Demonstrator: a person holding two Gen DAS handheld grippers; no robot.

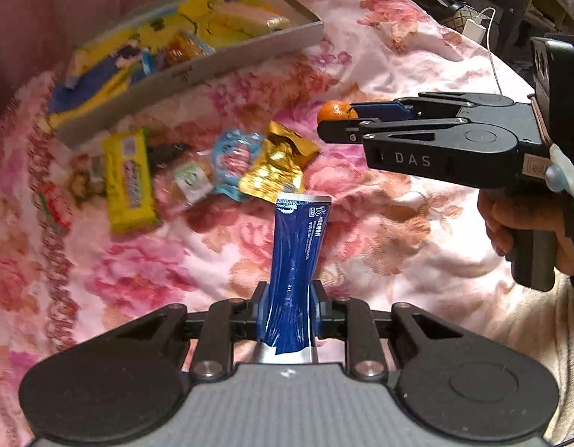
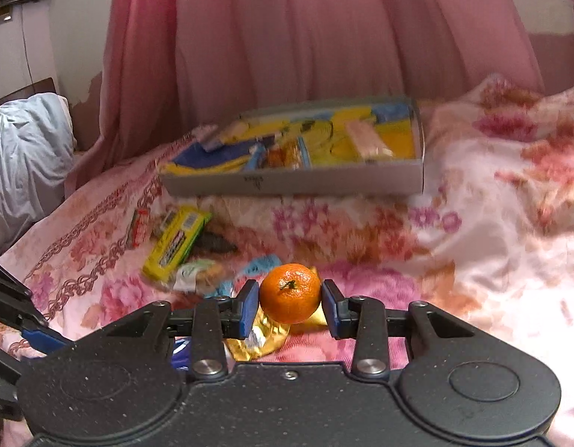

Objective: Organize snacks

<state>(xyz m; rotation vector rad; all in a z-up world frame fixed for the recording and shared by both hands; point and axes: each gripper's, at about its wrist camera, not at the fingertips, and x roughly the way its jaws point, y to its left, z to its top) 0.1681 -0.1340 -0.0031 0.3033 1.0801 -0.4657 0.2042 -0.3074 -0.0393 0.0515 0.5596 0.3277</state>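
My left gripper [image 1: 288, 300] is shut on a blue foil snack packet [image 1: 296, 260] that sticks up and forward over the floral bedspread. My right gripper [image 2: 289, 300] is shut on a small orange tangerine [image 2: 289, 292], held above the bed; from the left wrist view that tangerine [image 1: 333, 111] shows at the tip of the right gripper [image 1: 339, 121], off to the right. A grey cardboard box [image 2: 294, 182] with yellow and blue packets inside lies farther back on the bed. Loose snacks lie in front of it: a yellow bar [image 1: 128, 180], a gold wrapper [image 1: 275, 165], a light blue packet [image 1: 232, 156].
The floral pink bedspread [image 1: 380, 223] covers the whole working area. A pink curtain [image 2: 305, 37] hangs behind the box. A pale blue pillow [image 2: 26, 149] lies at the left. A white charger with cable [image 1: 475, 29] and dark furniture stand past the bed's far right edge. A hand [image 1: 517, 223] grips the right handle.
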